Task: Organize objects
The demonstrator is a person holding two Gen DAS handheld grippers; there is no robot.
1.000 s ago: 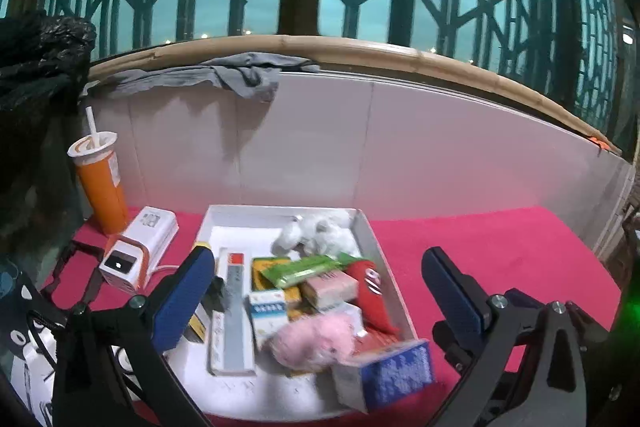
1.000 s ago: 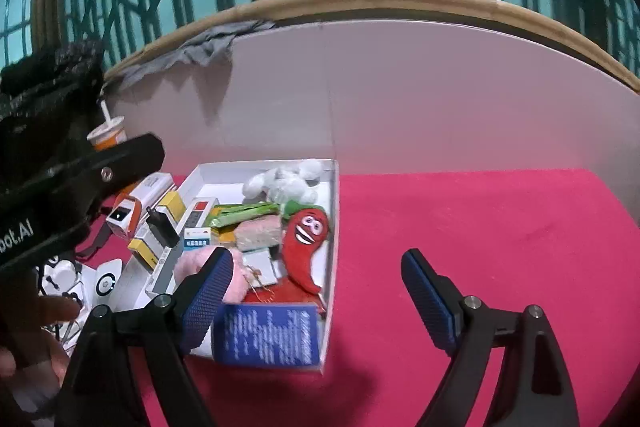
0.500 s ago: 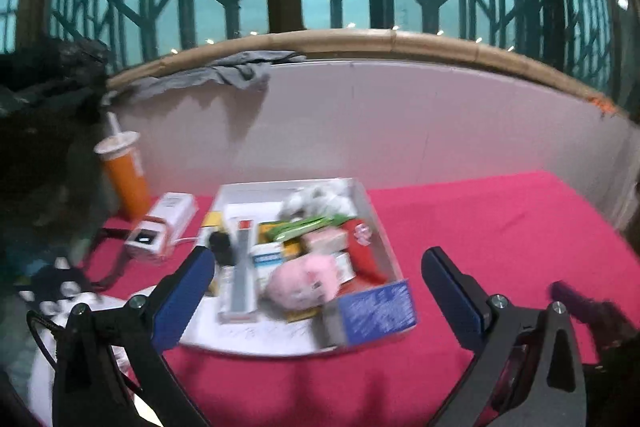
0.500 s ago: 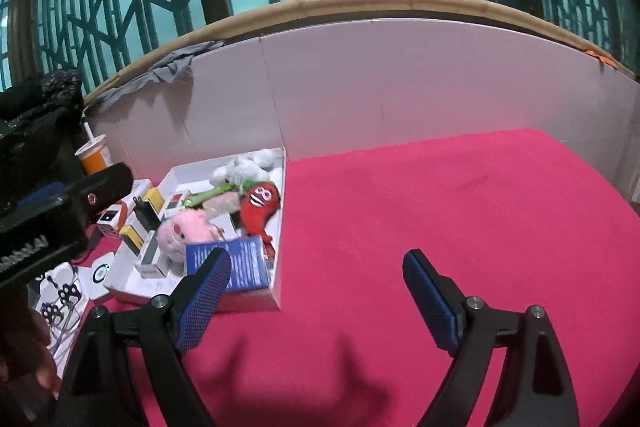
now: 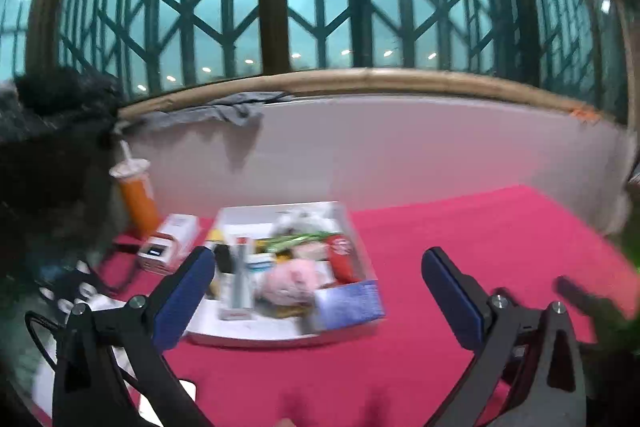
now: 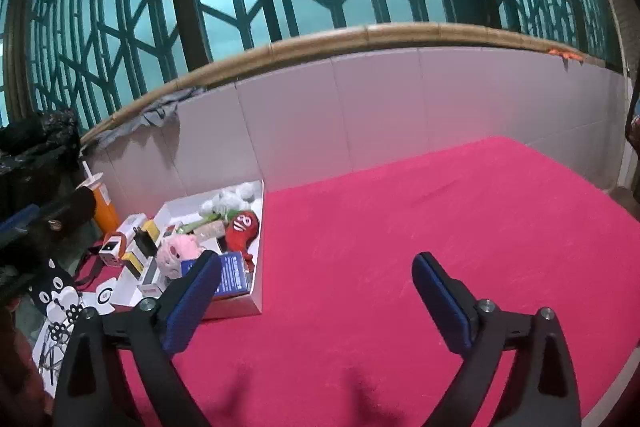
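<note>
While both grippers hang in the air with nothing in them, the big red cloth (image 6: pixel 400 247) covers the table and most of it is bare. Next in size comes the white box (image 6: pixel 258 267), which sits on the left part of the cloth, near the white wall (image 6: pixel 360 115). It is full of small things: a blue packet (image 6: pixel 234 277) stands at the near end, a red chili toy (image 6: pixel 242 229) lies along the right wall, a pink soft toy (image 6: pixel 176 253) sits in the middle, and white fluffy balls (image 6: pixel 232 197) fill the far end. An orange cup (image 5: pixel 138 197) with a straw stands outside the box, to its left.

All the toys and packets I can see lie inside the box, so this could be a tidy-up that is done, or a box waiting to be sorted out. I cannot tell which. A good way to go on, I think, is to come down slowly over one thing at a time, since the things are packed close and a finger could knock a neighbour.

The left gripper (image 5: pixel 316 287) is spread wide, holds nothing and touches nothing. The right gripper (image 6: pixel 316 285) is just as wide, over the bare cloth beside the box, and also grips nothing
</note>
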